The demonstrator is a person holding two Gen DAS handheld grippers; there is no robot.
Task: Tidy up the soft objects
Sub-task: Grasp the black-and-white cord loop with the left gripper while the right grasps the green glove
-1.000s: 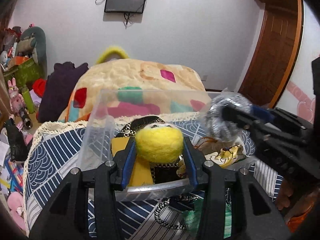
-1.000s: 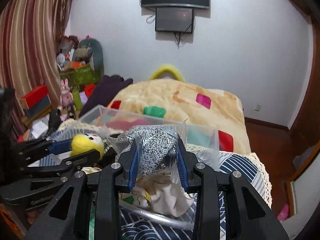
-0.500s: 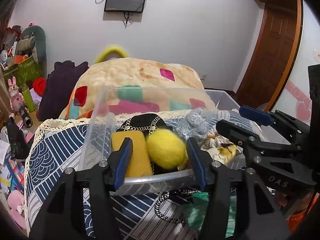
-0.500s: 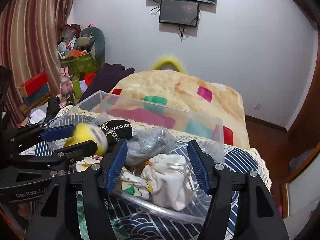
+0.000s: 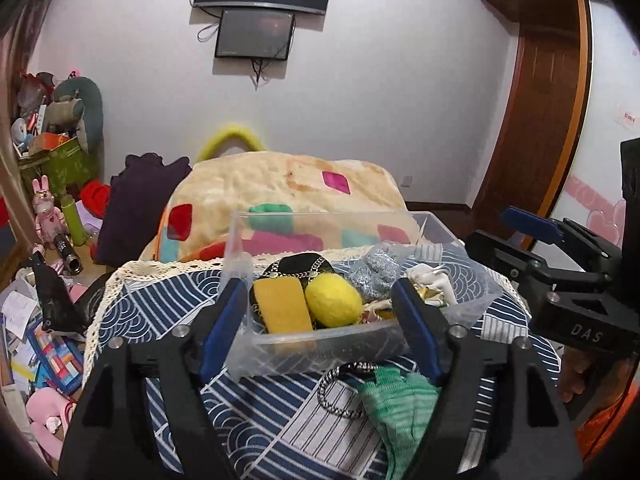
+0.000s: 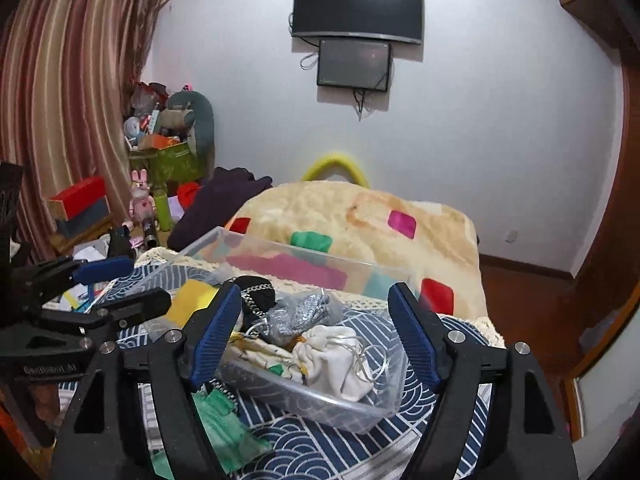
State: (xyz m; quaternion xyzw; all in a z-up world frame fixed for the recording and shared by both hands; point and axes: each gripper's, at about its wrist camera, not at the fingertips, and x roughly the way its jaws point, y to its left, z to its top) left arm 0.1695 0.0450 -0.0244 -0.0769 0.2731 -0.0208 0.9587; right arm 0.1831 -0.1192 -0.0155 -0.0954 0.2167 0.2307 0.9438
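Both the left gripper (image 5: 320, 326) and right gripper (image 6: 312, 332) gape wide and empty before the clear plastic bin (image 5: 320, 340) holding a fuzzy yellow ball (image 5: 333, 306). A green knitted cloth (image 5: 400, 396) lies outside; snagging the black-and-white cord (image 5: 332, 400) beside it could drag both.

White wall (image 6: 480, 120), mounted television (image 6: 356, 8), striped curtain (image 6: 60, 100).

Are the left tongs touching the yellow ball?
Apart. In the left wrist view the left tongs stand wide open, and the yellow ball lies inside the clear bin, clear of both fingers.
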